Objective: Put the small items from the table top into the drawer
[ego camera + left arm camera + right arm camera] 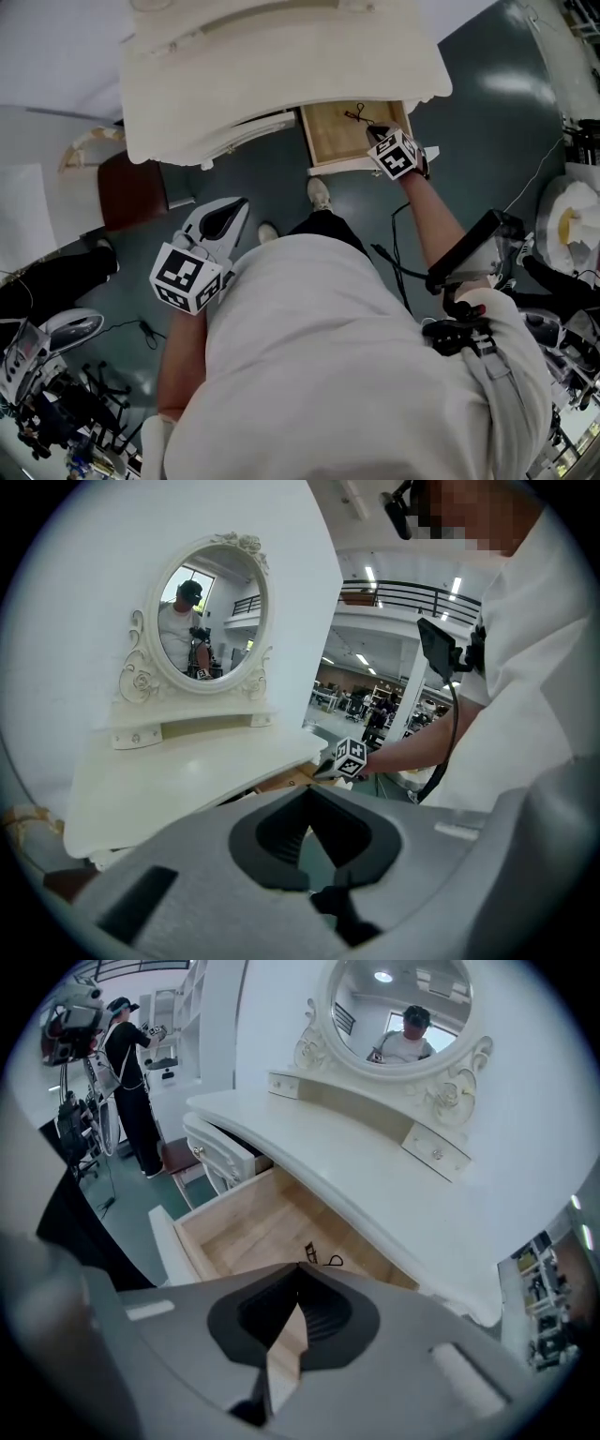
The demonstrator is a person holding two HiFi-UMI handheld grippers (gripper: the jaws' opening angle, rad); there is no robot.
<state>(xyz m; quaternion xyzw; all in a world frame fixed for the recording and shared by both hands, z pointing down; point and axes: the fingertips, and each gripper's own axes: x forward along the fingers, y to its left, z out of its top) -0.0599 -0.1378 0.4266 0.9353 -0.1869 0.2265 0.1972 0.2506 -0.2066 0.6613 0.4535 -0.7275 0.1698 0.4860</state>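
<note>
1. The white curved-front dressing-table surface [281, 66] carries an oval carved-frame mirror [403, 1007] at its back.
2. Under its front edge, on the person's right, a light wooden drawer [234, 1241] stands pulled out. A white-fronted drawer [225, 1159] sits just left of it.
3. Small dark wire items [321, 1258] lie in the wooden drawer, near its back.
4. The right tongs [375, 131] hang over that drawer. The left tongs [234, 204] are well apart from it, before the surface and above the floor.
5. A brown padded stool [131, 192] stands on the floor left of the left tongs.
</note>
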